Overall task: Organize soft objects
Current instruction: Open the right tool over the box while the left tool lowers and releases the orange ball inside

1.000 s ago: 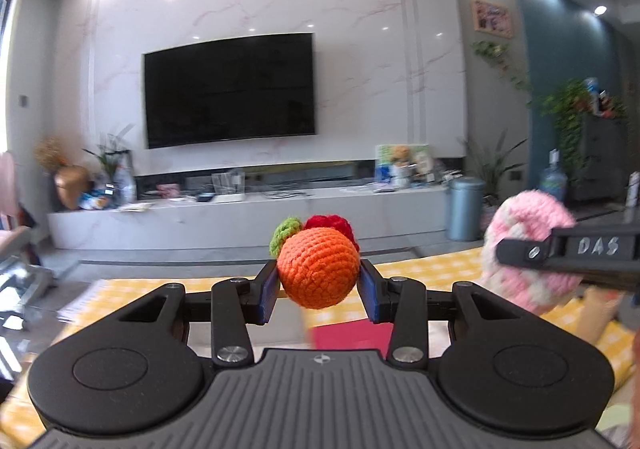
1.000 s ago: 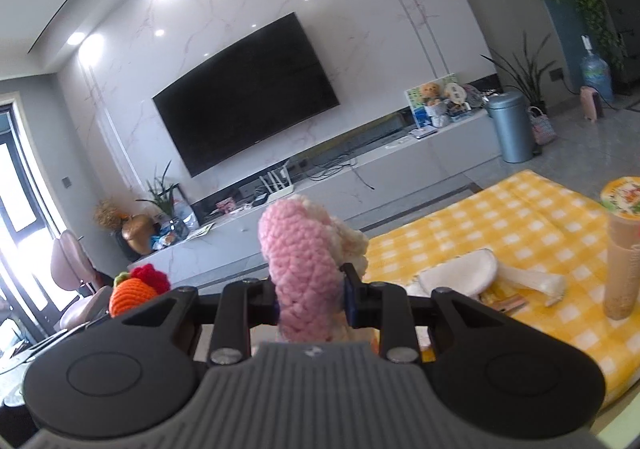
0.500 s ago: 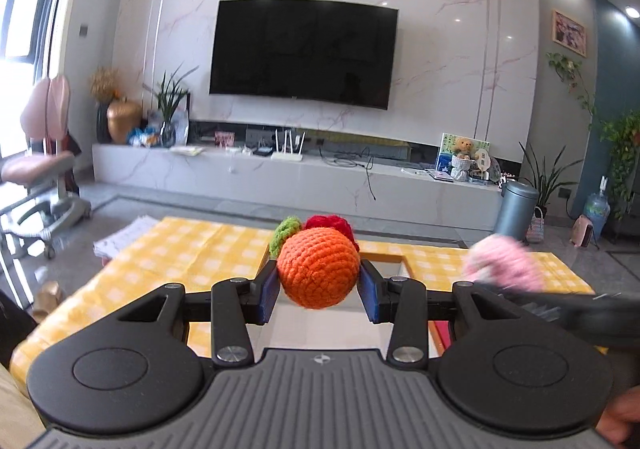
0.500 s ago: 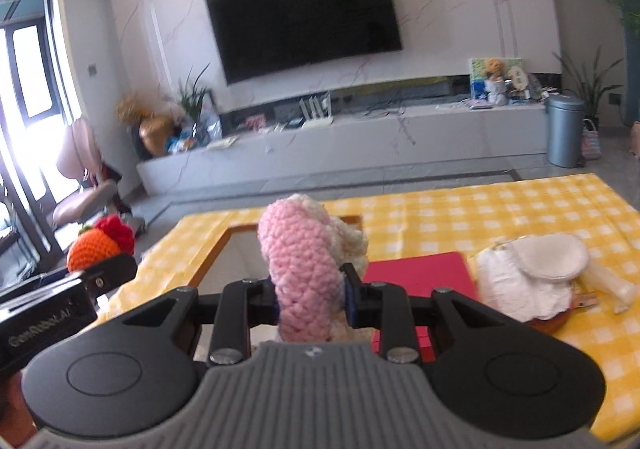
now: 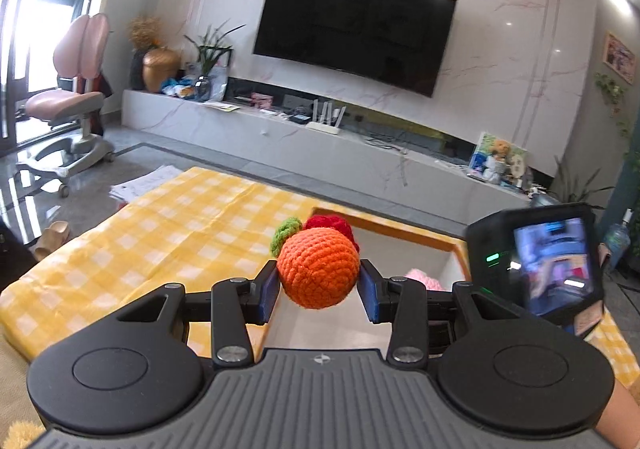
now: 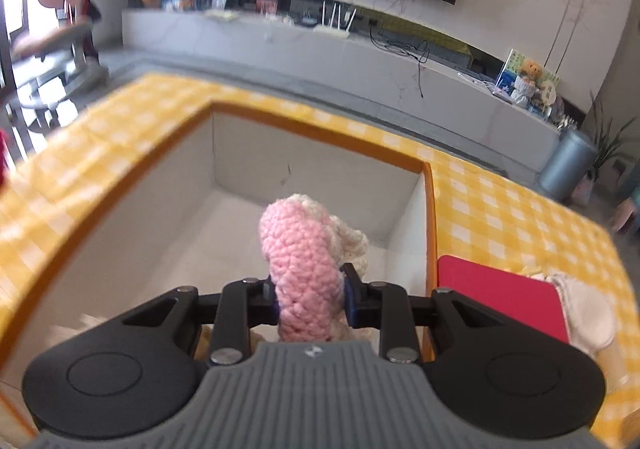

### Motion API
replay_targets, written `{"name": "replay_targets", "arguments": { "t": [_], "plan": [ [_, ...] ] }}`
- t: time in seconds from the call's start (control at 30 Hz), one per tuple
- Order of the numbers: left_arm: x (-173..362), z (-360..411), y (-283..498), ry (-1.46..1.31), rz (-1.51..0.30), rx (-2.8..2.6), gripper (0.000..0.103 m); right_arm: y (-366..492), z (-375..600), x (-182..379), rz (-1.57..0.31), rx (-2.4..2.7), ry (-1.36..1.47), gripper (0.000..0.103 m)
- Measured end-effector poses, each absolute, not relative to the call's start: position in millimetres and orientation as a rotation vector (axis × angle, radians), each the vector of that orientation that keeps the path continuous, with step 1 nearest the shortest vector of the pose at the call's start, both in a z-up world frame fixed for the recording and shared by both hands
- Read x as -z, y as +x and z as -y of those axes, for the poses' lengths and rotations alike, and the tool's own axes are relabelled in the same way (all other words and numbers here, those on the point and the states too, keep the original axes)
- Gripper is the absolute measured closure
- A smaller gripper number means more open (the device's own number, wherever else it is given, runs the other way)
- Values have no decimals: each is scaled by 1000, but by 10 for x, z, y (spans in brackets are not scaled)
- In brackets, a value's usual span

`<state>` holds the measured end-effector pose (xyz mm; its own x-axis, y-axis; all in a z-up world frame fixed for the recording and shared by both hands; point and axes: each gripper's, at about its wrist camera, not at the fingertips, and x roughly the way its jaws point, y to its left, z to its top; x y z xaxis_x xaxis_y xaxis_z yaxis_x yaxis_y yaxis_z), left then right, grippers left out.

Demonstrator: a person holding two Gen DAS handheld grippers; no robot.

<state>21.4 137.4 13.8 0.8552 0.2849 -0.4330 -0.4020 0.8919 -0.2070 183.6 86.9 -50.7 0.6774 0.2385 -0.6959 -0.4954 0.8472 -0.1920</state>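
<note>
Pinching an orange crochet ball (image 5: 318, 273) at the centre of its frame, the left gripper (image 5: 319, 286) has both blue pads pressed into the ball's sides, partly closed around it; a green leaf (image 5: 285, 233) and a red tuft (image 5: 330, 224) stick up behind the ball. The right gripper (image 6: 309, 295) is narrower, squeezing a pink and cream crochet toy (image 6: 304, 261) that stands up between its pads at lower centre, over a white box (image 6: 248, 153) with an orange rim. Only the left view shows the right gripper's lit screen (image 5: 554, 261) at right and the whole TV (image 5: 352, 27). Only the right view shows the box's bare floor, a red sheet (image 6: 500, 295) at lower right and the yellow checked cloth (image 6: 520, 217) beyond it.
</note>
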Motion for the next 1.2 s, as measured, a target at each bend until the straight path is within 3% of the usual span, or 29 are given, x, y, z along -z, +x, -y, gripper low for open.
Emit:
{"name": "replay_targets", "arguments": {
  "t": [0.27,0.3,0.4,0.67,0.73,0.9,1.2],
  "plan": [
    [-161,-1292,281,-268,-439,-369,56,1986,-922,779,-793,-360,-534,75],
    [-166,-1264,293,-253,-446,-370,56,1968,-889,732,-772,-374,-500,72],
    [-189,-1221,331,-224,-466,-364,56,1912,-798,587,-739,-406,-447,41],
    [-379,-1195,679,-156,-535,-331,56,1667,-95,14,-569,-495,-142,32],
    [-362,-1118,884,-128,-578,-282,56,1567,144,-93,-511,-501,-123,23],
    [-53,-877,1363,-41,-699,-229,56,1563,539,-142,-457,-395,-149,22],
    [290,-849,1403,-168,-750,-51,55,1928,758,96,-626,-310,38,22]
  ]
}}
